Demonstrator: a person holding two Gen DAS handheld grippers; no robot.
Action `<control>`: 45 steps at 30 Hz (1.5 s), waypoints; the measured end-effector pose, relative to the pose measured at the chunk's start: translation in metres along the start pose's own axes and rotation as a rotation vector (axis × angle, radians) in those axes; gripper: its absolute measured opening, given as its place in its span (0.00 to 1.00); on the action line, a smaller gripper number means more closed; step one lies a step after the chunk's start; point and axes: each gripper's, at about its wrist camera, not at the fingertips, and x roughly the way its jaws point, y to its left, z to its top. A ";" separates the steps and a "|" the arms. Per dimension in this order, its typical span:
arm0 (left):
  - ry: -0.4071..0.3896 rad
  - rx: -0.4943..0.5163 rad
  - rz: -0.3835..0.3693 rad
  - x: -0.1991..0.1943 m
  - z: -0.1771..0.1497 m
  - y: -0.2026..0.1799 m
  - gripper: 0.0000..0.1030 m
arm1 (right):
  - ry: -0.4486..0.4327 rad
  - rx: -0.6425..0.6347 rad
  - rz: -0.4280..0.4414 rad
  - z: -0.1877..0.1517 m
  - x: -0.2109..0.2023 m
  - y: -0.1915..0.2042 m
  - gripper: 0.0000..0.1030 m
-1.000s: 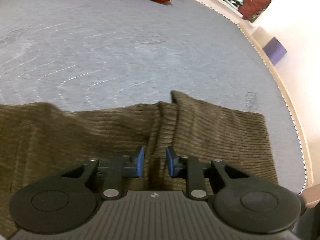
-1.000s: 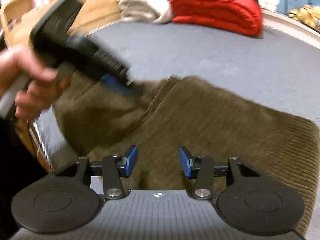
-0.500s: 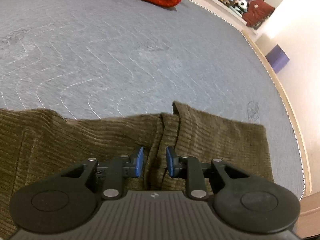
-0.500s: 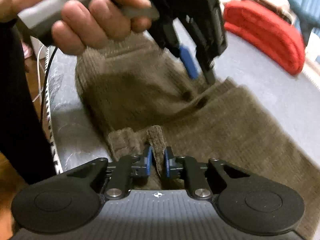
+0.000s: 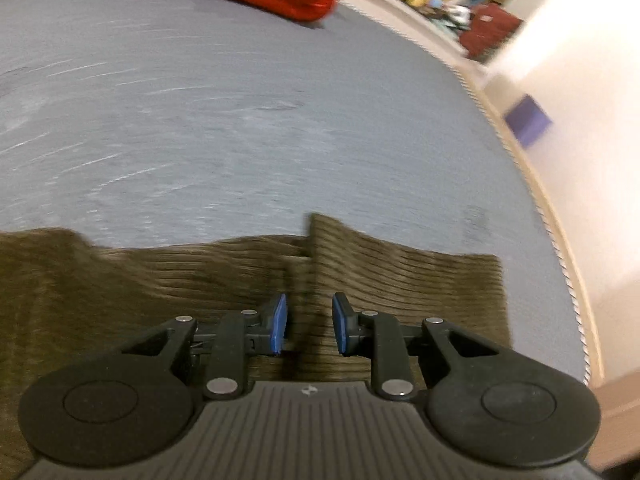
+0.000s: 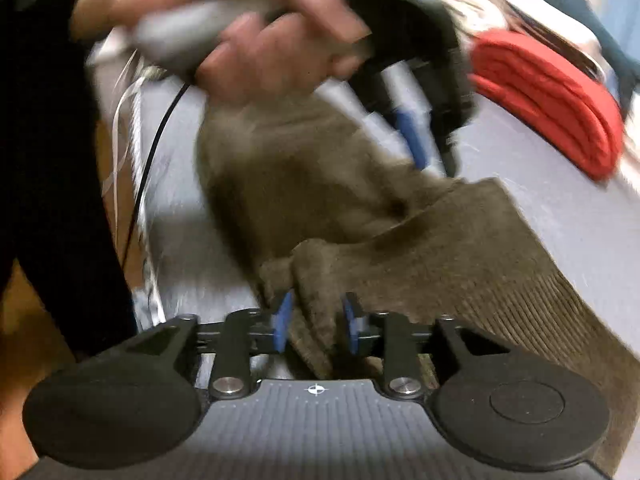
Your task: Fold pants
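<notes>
Pants (image 5: 168, 280), brown corduroy, lie flat on the grey bed (image 5: 240, 120), long axis across the left-wrist view, near part cut off by the frame. Left gripper (image 5: 308, 330) fingers part-spread over a fold, contact unclear. Right gripper (image 6: 316, 326) fingers opening around a bunched edge; right view motion-blurred, hand (image 6: 248, 40) overhead.

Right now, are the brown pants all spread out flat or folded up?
Partly folded, not flat. In the right wrist view the brown pants lie doubled on the grey bed, with a bunched fold raised near the right claw.
</notes>
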 end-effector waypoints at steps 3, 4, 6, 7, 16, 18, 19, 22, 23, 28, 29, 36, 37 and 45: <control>-0.008 0.069 -0.051 0.005 -0.003 -0.016 0.26 | -0.073 0.187 -0.012 0.006 -0.025 -0.029 0.48; -0.011 0.080 -0.063 0.007 -0.004 -0.019 0.26 | -0.089 0.248 -0.029 0.005 -0.032 -0.039 0.49; 0.004 0.073 -0.105 0.017 -0.004 -0.021 0.26 | -0.104 0.386 -0.102 -0.001 -0.043 -0.059 0.53; 0.025 0.065 -0.129 0.024 -0.003 -0.019 0.26 | -0.103 0.447 -0.144 -0.008 -0.046 -0.066 0.55; 0.046 0.129 0.115 0.049 -0.002 -0.027 0.08 | 0.116 0.982 -0.611 -0.100 -0.073 -0.126 0.68; 0.030 0.150 0.111 0.046 0.001 -0.034 0.16 | 0.154 1.061 -0.624 -0.119 -0.077 -0.131 0.79; 0.022 0.160 0.109 0.044 0.000 -0.039 0.19 | 0.155 1.100 -0.605 -0.125 -0.080 -0.135 0.79; 0.015 0.170 0.081 0.037 -0.004 -0.049 0.29 | 0.114 1.208 -0.498 -0.144 -0.084 -0.137 0.79; 0.013 0.171 0.068 0.034 -0.004 -0.051 0.30 | 0.102 1.230 -0.461 -0.147 -0.083 -0.138 0.79; 0.000 0.191 0.028 0.023 -0.011 -0.063 0.43 | 0.110 1.281 -0.416 -0.148 -0.075 -0.148 0.72; 0.000 0.192 0.022 0.021 -0.012 -0.064 0.44 | 0.108 1.271 -0.417 -0.143 -0.073 -0.146 0.55; -0.022 0.171 -0.081 0.004 -0.009 -0.071 0.73 | 0.035 0.989 -0.510 -0.093 -0.078 -0.111 0.27; -0.024 0.162 -0.115 0.001 -0.008 -0.073 0.77 | 0.001 0.916 -0.509 -0.082 -0.079 -0.101 0.27; -0.025 0.091 -0.409 -0.025 0.000 -0.079 0.86 | -0.199 0.321 -0.443 0.001 -0.067 -0.010 0.26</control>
